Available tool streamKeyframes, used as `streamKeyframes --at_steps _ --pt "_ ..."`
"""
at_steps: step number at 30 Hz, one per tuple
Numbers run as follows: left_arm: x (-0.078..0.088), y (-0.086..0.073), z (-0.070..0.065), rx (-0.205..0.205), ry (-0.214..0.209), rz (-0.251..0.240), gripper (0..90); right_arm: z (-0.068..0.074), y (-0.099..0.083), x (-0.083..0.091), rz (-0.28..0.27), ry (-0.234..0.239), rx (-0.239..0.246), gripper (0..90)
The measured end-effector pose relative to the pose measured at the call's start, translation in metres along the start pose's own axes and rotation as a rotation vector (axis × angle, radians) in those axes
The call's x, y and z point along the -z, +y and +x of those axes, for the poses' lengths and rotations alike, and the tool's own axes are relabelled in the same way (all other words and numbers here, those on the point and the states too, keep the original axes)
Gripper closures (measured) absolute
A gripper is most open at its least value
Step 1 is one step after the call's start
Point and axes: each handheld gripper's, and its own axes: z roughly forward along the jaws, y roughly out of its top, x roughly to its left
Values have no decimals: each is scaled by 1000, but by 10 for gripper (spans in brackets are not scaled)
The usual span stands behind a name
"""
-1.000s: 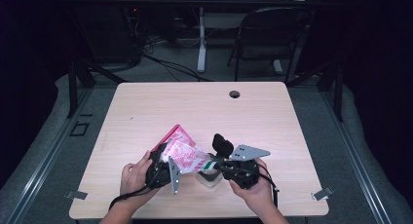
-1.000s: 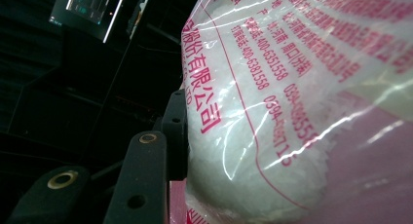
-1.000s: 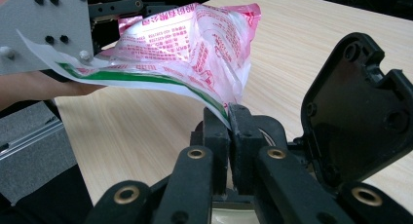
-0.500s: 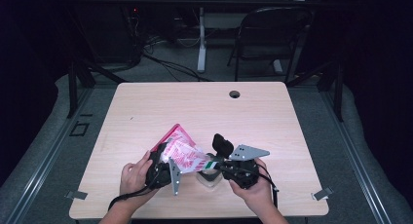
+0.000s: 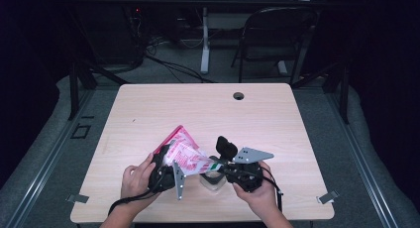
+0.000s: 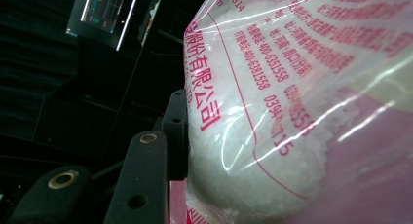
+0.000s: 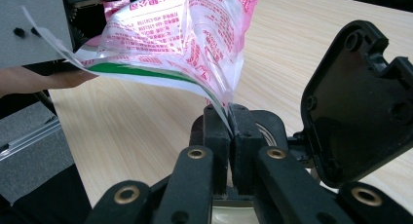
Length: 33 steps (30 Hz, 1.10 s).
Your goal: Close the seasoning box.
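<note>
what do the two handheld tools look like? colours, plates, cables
Both tools are black, with linkage jaws joined by brass-coloured rivets. The left tool carries a grey plate standing on edge; the right tool has a grey three-cornered plate on top, dotted with small holes. A black cable trails from the left one. Hands and forearms are bare, no sleeves visible.

Dim lab, bare wooden table (image 5: 208, 109), folding chair (image 5: 277, 34), floor cables (image 5: 168, 64), dark drapes
</note>
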Motion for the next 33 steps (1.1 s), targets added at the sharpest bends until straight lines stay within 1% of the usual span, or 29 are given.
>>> streamKeyframes --at_steps 3,4,7,9,13,15,18,19,21,23,27,30,33 --pt "0 1 1 -7 3 0 628 0 0 0 2 0 0 878" --pt "1 1 0 -5 -3 9 628 0 -1 -1 0 0 -4 878" --pt "2 1 0 -12 -3 8 629 0 -1 -1 1 0 -5 878" --pt "2 2 1 -28 -6 13 629 0 -1 -1 4 0 -3 878" --pt "2 3 2 -35 -17 19 631 0 -1 -1 5 0 -6 878" --pt "2 4 4 -48 -29 27 632 0 -2 -1 5 3 -7 878" --pt "1 5 6 -48 -50 38 632 0 -2 -2 9 2 -7 879" --pt "1 6 6 -54 -54 41 633 -1 -2 -2 10 1 -8 878" --pt "0 7 7 -74 -63 44 634 -1 -2 -1 13 -1 -8 878" --pt "0 8 9 -99 -62 41 636 -1 -2 -1 11 -1 -11 878" --pt "0 11 12 -110 -69 44 636 -2 -2 -1 4 0 -15 878" --pt "0 13 15 -125 -89 52 637 -2 -3 0 1 -1 -18 878" --pt "-1 13 17 -131 -113 56 638 -2 -3 0 1 -2 -20 878"
